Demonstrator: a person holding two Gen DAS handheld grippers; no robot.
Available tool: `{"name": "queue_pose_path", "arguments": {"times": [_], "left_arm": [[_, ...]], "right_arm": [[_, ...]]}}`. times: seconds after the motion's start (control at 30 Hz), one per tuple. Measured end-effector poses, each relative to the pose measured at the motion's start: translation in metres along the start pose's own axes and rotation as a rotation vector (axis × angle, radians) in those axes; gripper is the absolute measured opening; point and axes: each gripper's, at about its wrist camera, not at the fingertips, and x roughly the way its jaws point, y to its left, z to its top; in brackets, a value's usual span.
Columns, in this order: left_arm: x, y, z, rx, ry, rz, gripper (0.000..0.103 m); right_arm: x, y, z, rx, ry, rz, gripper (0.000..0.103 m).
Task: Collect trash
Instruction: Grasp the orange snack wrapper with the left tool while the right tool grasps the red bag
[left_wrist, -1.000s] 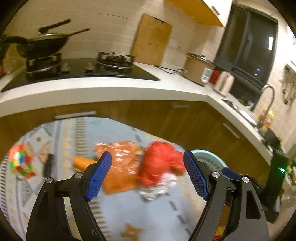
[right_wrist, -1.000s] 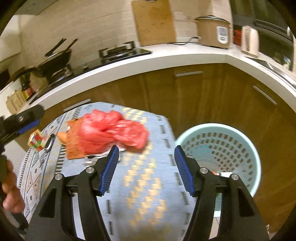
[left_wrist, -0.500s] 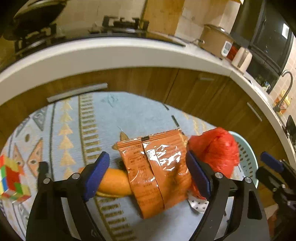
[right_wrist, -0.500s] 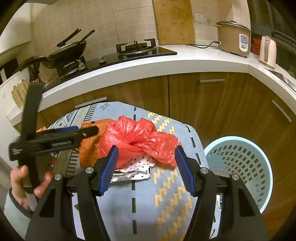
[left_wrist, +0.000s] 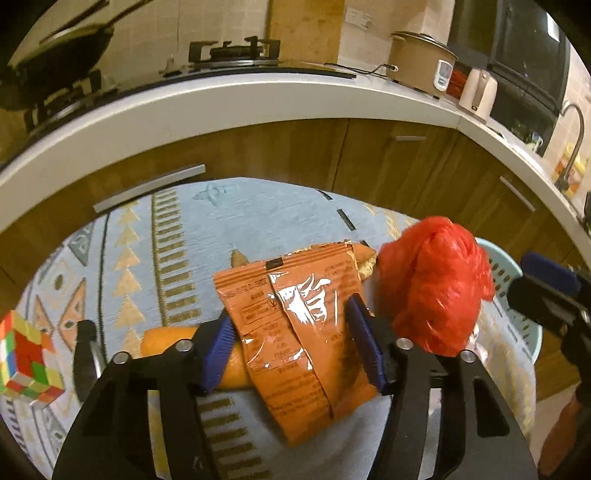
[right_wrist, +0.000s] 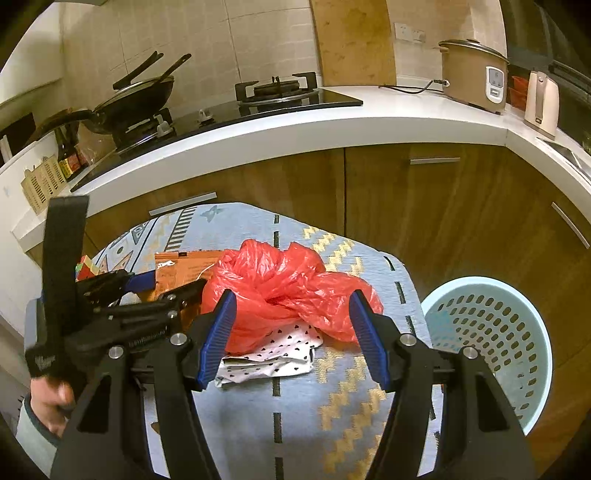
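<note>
Kitchen cabinets and a white counter are curving behind a patterned blue mat (left_wrist: 258, 221) in the left wrist view. Half a second back the left gripper (left_wrist: 291, 347) was straddling the orange snack packet (left_wrist: 295, 332) with room to spare; now its jaws are closing, and the blue pads look to be meeting the packet's two long edges, so I judge the pick-up of this piece of trash to be just starting. The packet is lying flat in the middle of the mat, its long axis running from about eleven o'clock to five o'clock, the sealed top with a small black tab pointing toward eleven. An orange bread-like roll (left_wrist: 173, 339) is poking out from under it at nine o'clock, and a red plastic bag (left_wrist: 436, 288) is bunched up just beside it at three o'clock. A colour cube (left_wrist: 26, 362) is sitting at the far left edge.

Cabinets and the stove top are filling the background of the right wrist view too. Here the right gripper (right_wrist: 291, 339) is hanging over the red bag with its fingers held apart, one on each side of the crumpled plastic and not pressing it. A white spotted wrapper (right_wrist: 280, 350) is lying under the bag. The pale blue basket (right_wrist: 491, 343) is standing on the floor at three o'clock, just past the mat's edge.
</note>
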Motion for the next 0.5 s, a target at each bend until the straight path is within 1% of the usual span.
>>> {"name": "queue_pose_path", "arguments": {"times": [0.1, 0.17, 0.2, 0.23, 0.27, 0.33, 0.4, 0.5], "left_arm": [[-0.008, -0.002, -0.004, 0.013, -0.009, 0.017, 0.04], [-0.016, -0.002, -0.007, 0.003, -0.022, 0.003, 0.037], [-0.022, -0.001, -0.008, -0.002, -0.031, 0.0, 0.036], [-0.026, -0.001, -0.009, -0.005, -0.038, -0.002, 0.036], [-0.032, 0.001, -0.01, -0.014, -0.049, -0.01, 0.036], [-0.047, 0.008, -0.013, -0.05, -0.082, -0.035, 0.035], [-0.055, 0.014, -0.015, -0.081, -0.101, -0.035, 0.035], [-0.071, 0.028, -0.022, -0.127, -0.133, -0.025, 0.035]], "right_arm": [[0.003, 0.003, 0.001, 0.001, 0.007, 0.011, 0.06], [0.007, 0.007, 0.001, 0.0, 0.014, 0.023, 0.06], [0.009, 0.01, 0.002, -0.005, 0.02, 0.029, 0.06], [0.012, 0.013, 0.003, -0.009, 0.024, 0.03, 0.063], [0.015, 0.016, 0.004, -0.013, 0.029, 0.034, 0.071], [0.024, 0.023, 0.006, -0.02, 0.049, 0.047, 0.077], [0.033, 0.027, 0.006, -0.024, 0.064, 0.033, 0.077], [0.054, 0.033, 0.003, -0.038, 0.111, -0.027, 0.076]]}}
